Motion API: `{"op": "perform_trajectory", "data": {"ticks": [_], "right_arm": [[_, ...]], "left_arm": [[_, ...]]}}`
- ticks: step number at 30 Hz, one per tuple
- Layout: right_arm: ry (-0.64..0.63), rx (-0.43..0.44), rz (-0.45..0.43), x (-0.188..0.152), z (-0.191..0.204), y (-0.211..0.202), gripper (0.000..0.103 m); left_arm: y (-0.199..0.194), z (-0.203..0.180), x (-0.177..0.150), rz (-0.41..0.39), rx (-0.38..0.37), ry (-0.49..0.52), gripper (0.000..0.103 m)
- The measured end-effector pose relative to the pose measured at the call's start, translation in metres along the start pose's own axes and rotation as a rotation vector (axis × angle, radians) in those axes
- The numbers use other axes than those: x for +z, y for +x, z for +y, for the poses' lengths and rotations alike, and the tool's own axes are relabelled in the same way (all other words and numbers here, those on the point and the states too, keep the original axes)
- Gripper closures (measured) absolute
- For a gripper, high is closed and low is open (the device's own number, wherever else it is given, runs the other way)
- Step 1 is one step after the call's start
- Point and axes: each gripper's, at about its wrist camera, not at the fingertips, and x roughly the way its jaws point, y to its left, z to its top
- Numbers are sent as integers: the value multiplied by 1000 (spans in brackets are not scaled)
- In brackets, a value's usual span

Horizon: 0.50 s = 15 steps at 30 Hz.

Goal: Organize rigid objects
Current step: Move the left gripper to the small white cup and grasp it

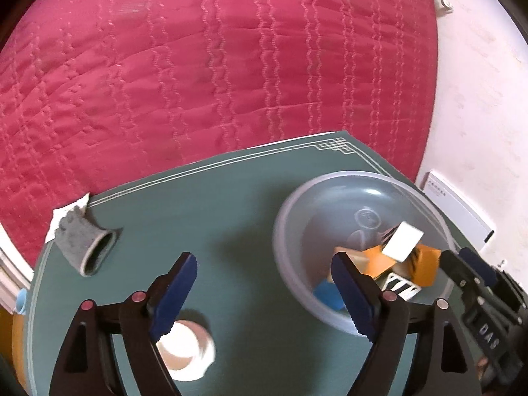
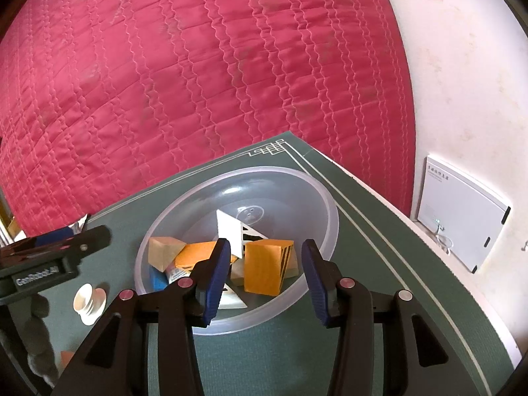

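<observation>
Clearly, "GenRobot.AI" marks the left claw (image 2: 71,237); "DAS" the right claw (image 1: 462,260).

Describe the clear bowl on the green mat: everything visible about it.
The bowl is round, wide and shallow, of translucent plastic with a thick rim and a moulded mark at the centre of its floor. It sits upright on the green mat near the far corner. Inside lie wooden blocks, orange, plain and blue, and white pieces with black stripes. Neither gripper touches it.
</observation>
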Motion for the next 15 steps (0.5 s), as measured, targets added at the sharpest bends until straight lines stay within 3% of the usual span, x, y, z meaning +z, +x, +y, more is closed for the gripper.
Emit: {"op": "perform_trajectory", "data": {"ticks": [15], "right_arm": [[-4, 5, -1, 0, 2, 0, 54]], "left_arm": [[-15, 67, -29, 27, 92, -92, 14]]}}
